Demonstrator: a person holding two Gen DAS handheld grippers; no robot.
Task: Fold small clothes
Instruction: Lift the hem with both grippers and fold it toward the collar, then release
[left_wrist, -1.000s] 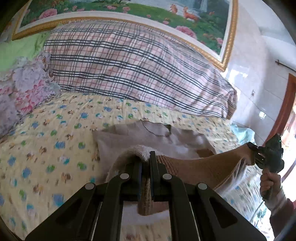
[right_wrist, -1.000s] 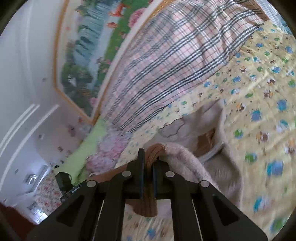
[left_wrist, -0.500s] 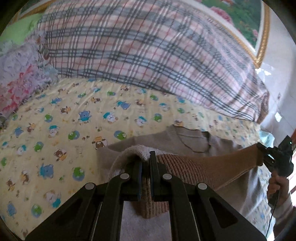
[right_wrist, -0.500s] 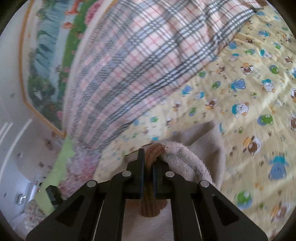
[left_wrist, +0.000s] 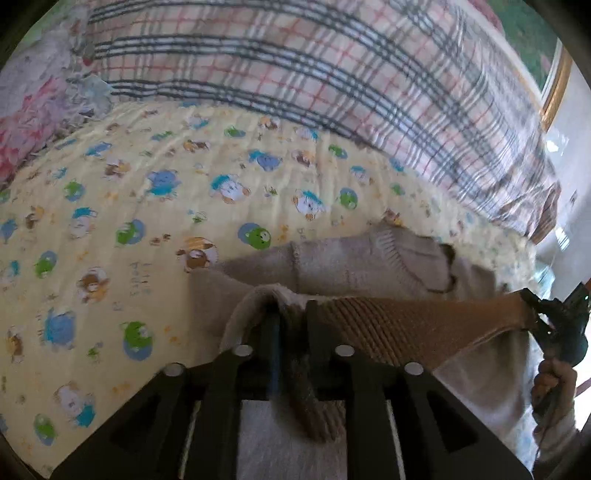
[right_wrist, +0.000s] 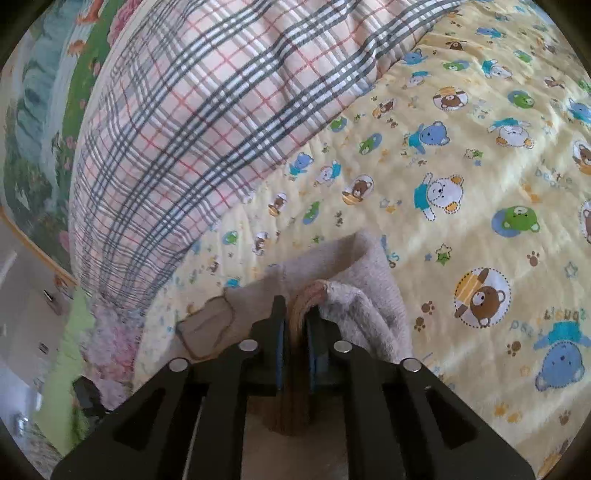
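While the left gripper (left_wrist: 291, 321) has just been opening, its black jaws now stand a little apart with the brown ribbed hem (left_wrist: 402, 325) of the small beige knitted sweater (left_wrist: 369, 262) loose between them, so the cloth looks freed, not pinched. In its own view the right gripper (right_wrist: 295, 325) has likewise been easing open, yet the same hem (right_wrist: 301, 317) fills its narrow gap and whether the pads press on it I cannot tell. That sweater lies on the yellow quilt printed with cartoon bears (left_wrist: 147, 206), its neckline turned toward the pink and grey plaid bedding (left_wrist: 295, 74), the hem carried over its body and stretched between both tools.

My worry is an uneven release: if one side lets go before the other, the taut hem may spring or slide and the fold land crooked. The fluffy inner lining could also cling to a pad as it pulls away.

Below the jaws the garment's lower part is covered by the grippers themselves. The sleeves cannot be traced, and motion blur smears the far edge near the person's hand (left_wrist: 554, 380)
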